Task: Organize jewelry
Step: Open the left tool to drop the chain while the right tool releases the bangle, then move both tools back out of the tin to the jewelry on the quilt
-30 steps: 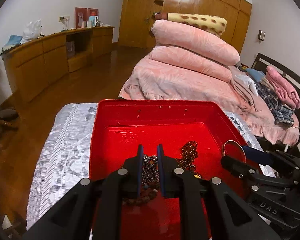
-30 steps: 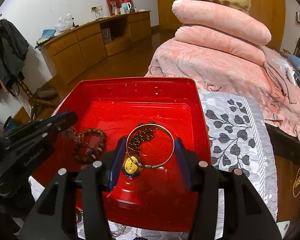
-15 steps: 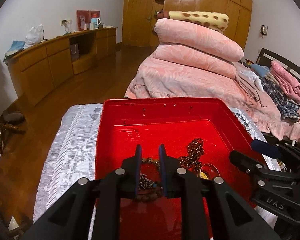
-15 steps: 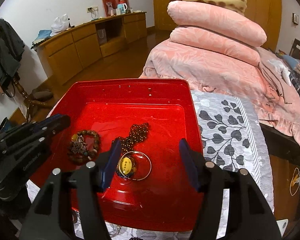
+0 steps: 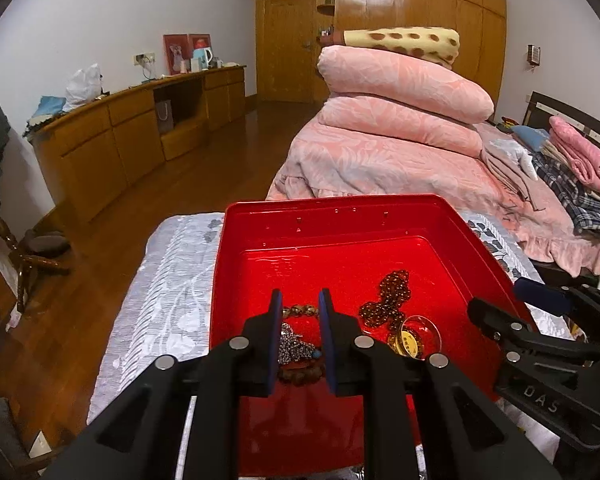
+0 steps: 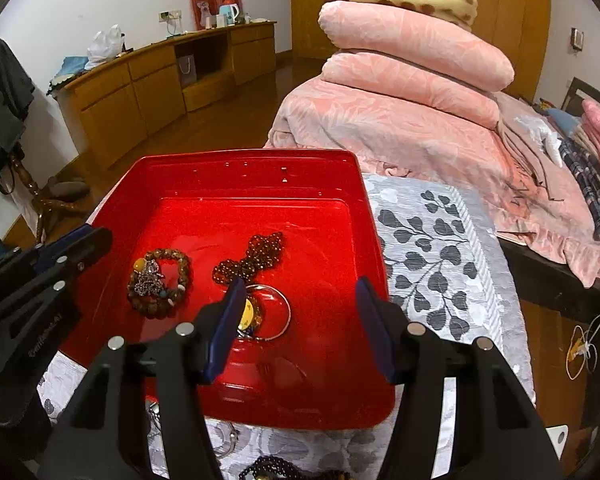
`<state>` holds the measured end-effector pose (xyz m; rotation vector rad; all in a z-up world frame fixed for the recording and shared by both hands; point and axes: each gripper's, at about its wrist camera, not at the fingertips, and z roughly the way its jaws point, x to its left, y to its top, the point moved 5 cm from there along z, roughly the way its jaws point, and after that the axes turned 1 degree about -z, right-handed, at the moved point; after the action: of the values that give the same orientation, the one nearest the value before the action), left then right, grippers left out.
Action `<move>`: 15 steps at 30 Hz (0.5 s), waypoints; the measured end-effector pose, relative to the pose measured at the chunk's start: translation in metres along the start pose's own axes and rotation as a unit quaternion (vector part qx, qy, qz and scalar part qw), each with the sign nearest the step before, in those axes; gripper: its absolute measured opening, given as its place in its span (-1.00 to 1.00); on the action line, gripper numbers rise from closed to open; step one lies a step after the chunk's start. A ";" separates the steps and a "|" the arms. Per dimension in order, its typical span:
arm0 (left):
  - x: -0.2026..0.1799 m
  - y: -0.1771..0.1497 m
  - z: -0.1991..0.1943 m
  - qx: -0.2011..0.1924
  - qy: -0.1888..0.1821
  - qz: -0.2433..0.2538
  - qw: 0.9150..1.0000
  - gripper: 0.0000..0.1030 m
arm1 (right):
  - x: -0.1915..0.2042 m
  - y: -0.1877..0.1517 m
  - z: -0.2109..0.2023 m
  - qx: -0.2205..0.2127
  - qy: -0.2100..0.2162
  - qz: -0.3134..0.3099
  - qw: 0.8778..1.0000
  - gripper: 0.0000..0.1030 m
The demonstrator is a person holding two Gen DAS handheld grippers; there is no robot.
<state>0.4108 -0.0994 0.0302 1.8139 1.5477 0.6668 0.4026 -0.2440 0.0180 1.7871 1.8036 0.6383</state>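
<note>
Red tray (image 6: 236, 168) holds bead bracelet (image 6: 158, 282), dark bead strand (image 6: 252, 258), bangle (image 6: 274, 314). More jewelry (image 6: 276, 470) left at table's near edge. Left gripper (image 5: 300, 300) narrow, empty; right gripper (image 6: 300, 290) half-open, empty.

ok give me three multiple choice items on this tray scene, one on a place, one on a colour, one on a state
1. Where does the silver bangle lie?
A. in the tray
B. on the bed
C. on the floor

2. What colour is the tray?
A. blue
B. red
C. white

3. What is between the right gripper fingers?
A. the bangle
B. a bead bracelet
C. nothing

Answers: 1 A, the bangle rests on the tray floor; 2 B, walls and floor are glossy red; 3 C, its fingers stand apart above the tray with nothing gripped.
</note>
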 end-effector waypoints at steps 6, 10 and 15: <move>-0.001 -0.003 -0.014 -0.007 0.000 -0.001 1.000 -0.65 | 0.002 -0.001 -0.017 -0.012 -0.009 -0.002 1.000 0.08; 0.000 -0.002 -0.028 -0.018 -0.004 -0.004 1.000 -0.65 | 0.002 -0.005 -0.032 -0.021 0.002 0.001 1.000 0.08; 0.010 -0.009 -0.056 -0.034 -0.002 -0.007 0.999 -0.65 | -0.004 -0.017 -0.054 -0.029 0.020 0.012 0.999 0.08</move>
<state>0.3654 -0.0798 0.0594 1.7515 1.5156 0.6999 0.3538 -0.2464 0.0479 1.7708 1.7747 0.7333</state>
